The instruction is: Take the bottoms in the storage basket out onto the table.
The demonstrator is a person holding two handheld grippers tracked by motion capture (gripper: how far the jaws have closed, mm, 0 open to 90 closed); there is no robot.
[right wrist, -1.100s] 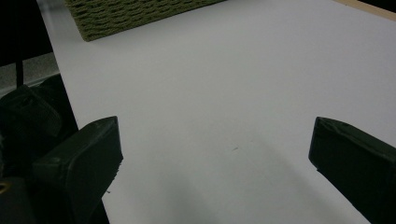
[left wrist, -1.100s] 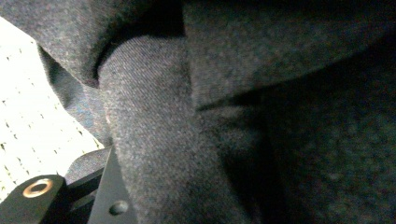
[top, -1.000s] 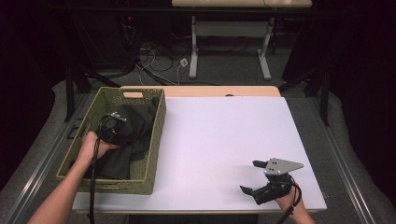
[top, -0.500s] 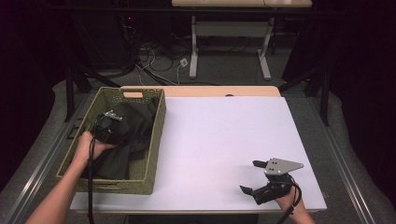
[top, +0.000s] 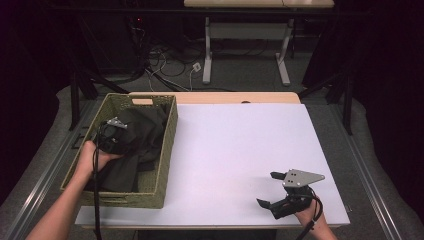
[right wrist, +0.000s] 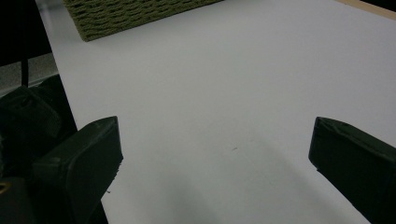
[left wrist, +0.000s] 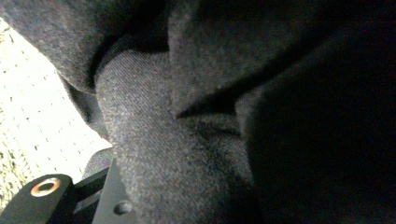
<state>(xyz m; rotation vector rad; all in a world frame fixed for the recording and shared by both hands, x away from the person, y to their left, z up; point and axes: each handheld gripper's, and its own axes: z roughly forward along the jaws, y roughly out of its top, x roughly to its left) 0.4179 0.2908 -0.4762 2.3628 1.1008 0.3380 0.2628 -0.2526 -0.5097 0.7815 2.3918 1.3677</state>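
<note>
White desk (top: 240,150), dark room behind. Far left: wicker basket (top: 167,145) holding dark cloth (top: 142,135); left tool (top: 112,135) buried in folds, grip unclear. Right tool (top: 272,192) wide open, empty, resting. Likely fetching cloth; next, lift clear of rim.

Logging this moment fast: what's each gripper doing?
Left gripper: in the woven green basket, pressed into the dark grey cloth; jaw state cannot be told.
Right gripper: open, empty, over the white table.

Olive woven basket (top: 165,150), dark grey cloth (top: 132,150), white table (top: 240,150)
</note>
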